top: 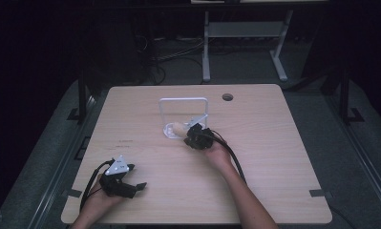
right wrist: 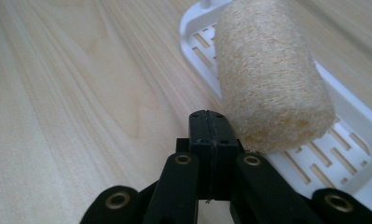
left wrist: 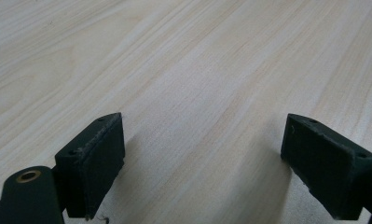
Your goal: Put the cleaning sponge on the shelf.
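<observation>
Right claw [right wrist: 207, 122] pinched together, empty, right beside loofah [right wrist: 267, 74] in white rack [right wrist: 361, 121]. Left claw [left wrist: 202, 163] spread wide, idle on counter [left wrist: 174, 56]. I reckon next: reopen, straddle loofah.

Loofah roll [top: 177, 128] in slotted tray [top: 171, 134] near table [top: 274, 157] centre, wire frame [top: 184, 101] upright at tray's 12 o'clock, right gripper [top: 194, 136] just beside roll at 3 o'clock, left gripper [top: 131, 187] well apart twd 7 o'clock, nr front edge.

Dim lab: lone table [top: 274, 191], floor cables [top: 174, 57].
</observation>
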`<state>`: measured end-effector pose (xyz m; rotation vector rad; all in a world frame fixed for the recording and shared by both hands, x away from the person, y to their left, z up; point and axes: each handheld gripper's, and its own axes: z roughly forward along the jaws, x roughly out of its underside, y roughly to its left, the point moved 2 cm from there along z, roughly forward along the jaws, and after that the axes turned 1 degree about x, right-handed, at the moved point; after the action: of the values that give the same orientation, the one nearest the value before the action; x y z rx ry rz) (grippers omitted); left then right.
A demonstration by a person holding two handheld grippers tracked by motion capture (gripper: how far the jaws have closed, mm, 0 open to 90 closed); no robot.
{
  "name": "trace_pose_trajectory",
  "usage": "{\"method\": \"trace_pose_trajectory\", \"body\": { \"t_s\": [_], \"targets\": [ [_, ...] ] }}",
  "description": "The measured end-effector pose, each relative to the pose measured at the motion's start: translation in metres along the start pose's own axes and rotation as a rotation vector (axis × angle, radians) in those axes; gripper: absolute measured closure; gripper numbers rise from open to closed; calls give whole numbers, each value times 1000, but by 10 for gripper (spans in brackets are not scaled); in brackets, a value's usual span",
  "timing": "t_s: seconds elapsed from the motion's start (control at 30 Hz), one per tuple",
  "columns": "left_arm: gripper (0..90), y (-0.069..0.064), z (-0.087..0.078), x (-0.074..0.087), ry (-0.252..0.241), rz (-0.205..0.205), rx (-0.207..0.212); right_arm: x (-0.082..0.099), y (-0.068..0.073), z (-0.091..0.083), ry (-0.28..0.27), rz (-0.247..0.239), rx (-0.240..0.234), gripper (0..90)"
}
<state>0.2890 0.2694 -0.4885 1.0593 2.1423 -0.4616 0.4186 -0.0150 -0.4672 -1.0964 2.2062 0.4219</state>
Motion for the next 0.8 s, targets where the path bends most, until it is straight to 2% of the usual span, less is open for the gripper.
{"method": "trace_pose_trajectory", "body": {
  "t_s": [0.8],
  "targets": [
    [130,0,0,0,-1,0,0,9,-26,-5,-1,49,75,897]
  ]
}}
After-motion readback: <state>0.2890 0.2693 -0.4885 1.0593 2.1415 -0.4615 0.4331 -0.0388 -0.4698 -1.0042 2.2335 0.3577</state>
